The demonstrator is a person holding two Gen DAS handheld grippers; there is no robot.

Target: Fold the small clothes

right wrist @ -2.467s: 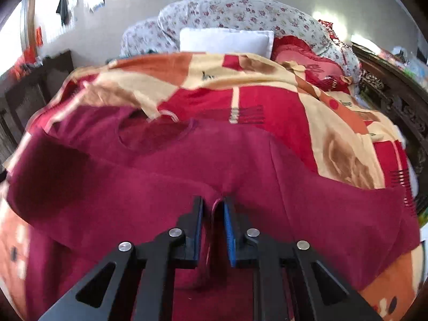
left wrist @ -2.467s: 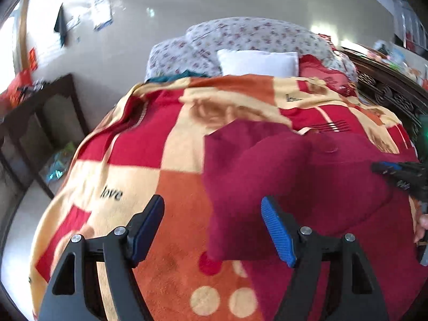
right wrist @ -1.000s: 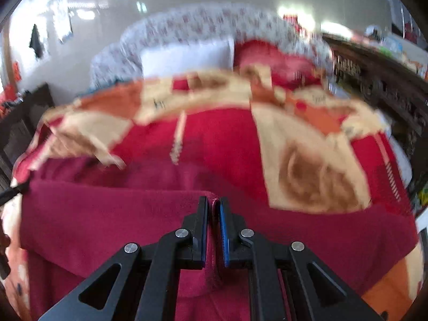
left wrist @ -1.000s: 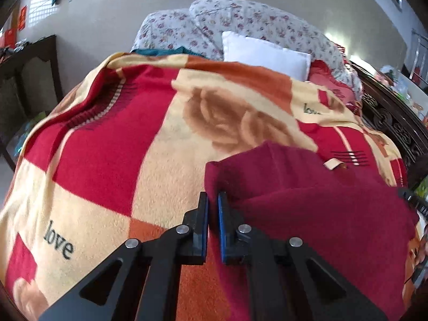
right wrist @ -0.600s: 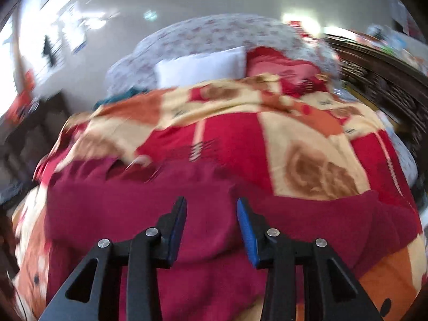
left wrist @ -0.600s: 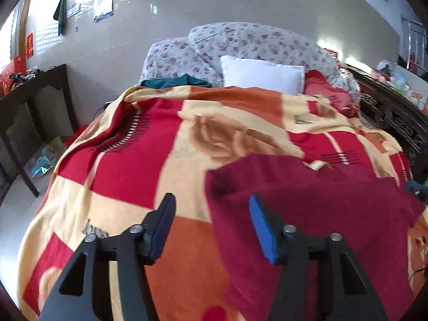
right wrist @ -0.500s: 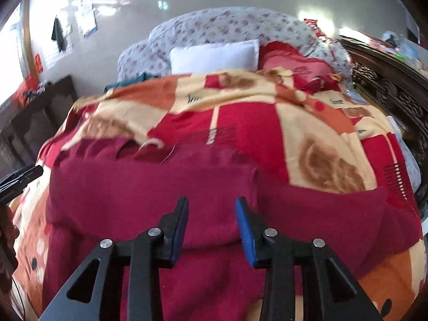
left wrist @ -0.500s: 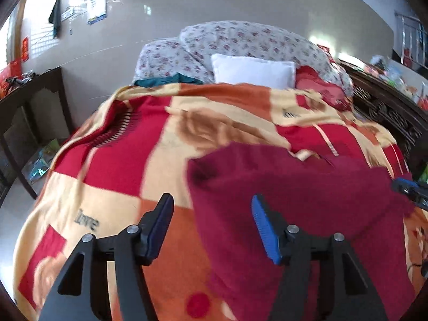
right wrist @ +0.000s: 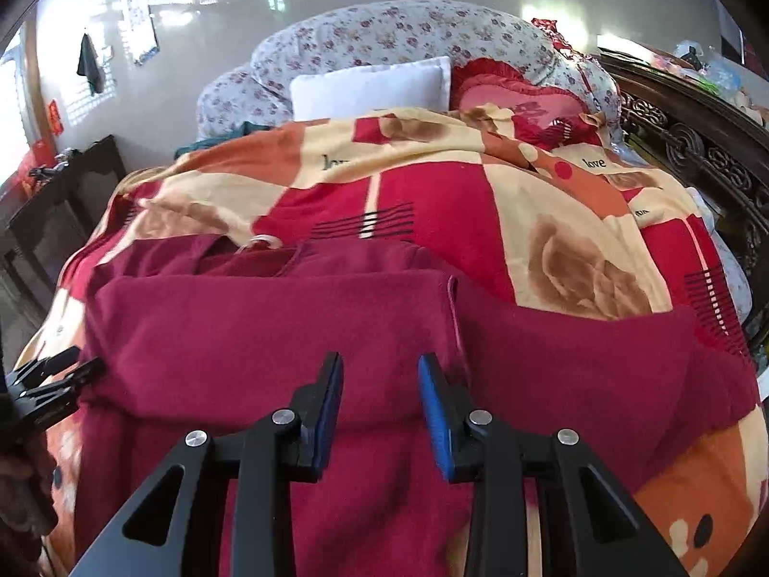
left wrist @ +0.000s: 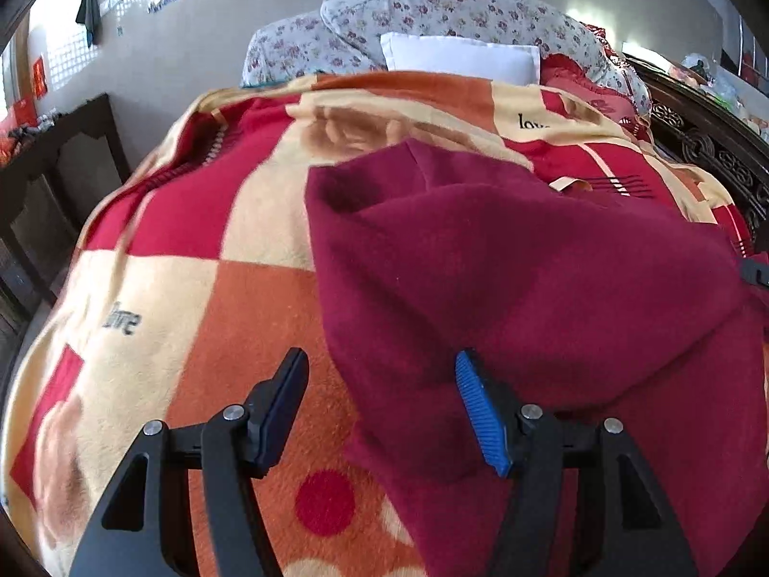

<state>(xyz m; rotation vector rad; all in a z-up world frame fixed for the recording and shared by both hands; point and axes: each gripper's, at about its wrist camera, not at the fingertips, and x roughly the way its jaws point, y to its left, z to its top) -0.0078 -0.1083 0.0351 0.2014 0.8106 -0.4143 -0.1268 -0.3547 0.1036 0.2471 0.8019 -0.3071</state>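
Maroon sweater [left wrist: 528,264] lay flat on the checked red, orange and cream blanket [left wrist: 202,298] covering the bed, bottom part doubled up over the body, neckline [right wrist: 262,259] toward the pillows. I had the left gripper [left wrist: 379,404] with jaws wide apart, holding nothing, straddling the sweater's left edge. Right gripper [right wrist: 379,408] was also spread, empty, over the folded layer near its right corner. From the right wrist view I saw the left gripper at the sweater's far left edge. White pillow [right wrist: 370,89] and a floral bolster [right wrist: 408,33] sat at the head of the bed.
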